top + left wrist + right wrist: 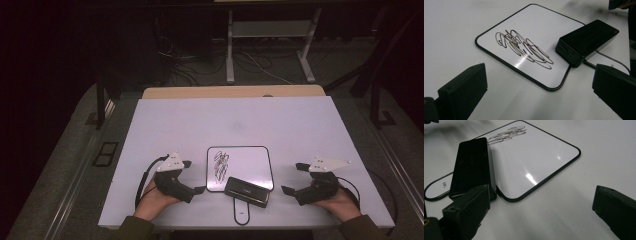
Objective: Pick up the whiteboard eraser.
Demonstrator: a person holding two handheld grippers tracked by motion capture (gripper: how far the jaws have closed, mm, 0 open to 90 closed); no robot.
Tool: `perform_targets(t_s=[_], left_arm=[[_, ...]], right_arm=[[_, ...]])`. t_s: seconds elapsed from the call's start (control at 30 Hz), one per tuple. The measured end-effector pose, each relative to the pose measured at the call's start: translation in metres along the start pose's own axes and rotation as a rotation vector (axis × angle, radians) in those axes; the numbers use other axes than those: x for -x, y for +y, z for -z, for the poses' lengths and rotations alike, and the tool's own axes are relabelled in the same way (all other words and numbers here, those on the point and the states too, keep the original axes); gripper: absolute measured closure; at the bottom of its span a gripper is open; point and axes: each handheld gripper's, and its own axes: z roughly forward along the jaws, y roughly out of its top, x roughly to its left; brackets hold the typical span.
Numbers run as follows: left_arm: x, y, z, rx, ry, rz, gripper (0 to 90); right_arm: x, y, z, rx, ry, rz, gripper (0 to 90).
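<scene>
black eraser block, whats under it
The black eraser block lies across the near edge of the small whiteboard, where its handle tab begins. That junction is covered. The scribble lies clear of it.

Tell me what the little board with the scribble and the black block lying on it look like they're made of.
Board: smooth glossy white surface, probably melamine or coated plastic, since it mirrors the lights; thin dark rim. Black block: likely hard plastic, its top shiny in the right gripper view.
</scene>
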Motion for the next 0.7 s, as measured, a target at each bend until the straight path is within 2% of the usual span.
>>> perform_targets(t_s=[0.23,0.7], left_arm=[[-0.001,-0.001,0.001,-0.007,0.005,-0.003,0.0],[-0.005,-0.002,0.006,-0.005,0.026,-0.008,0.0]], right_arm=[[0.001,0.001,0.002,0.003,0.006,-0.002,0.4],[-0.004,0.014,0.001,-0.044,0.033,0.024,0.4]])
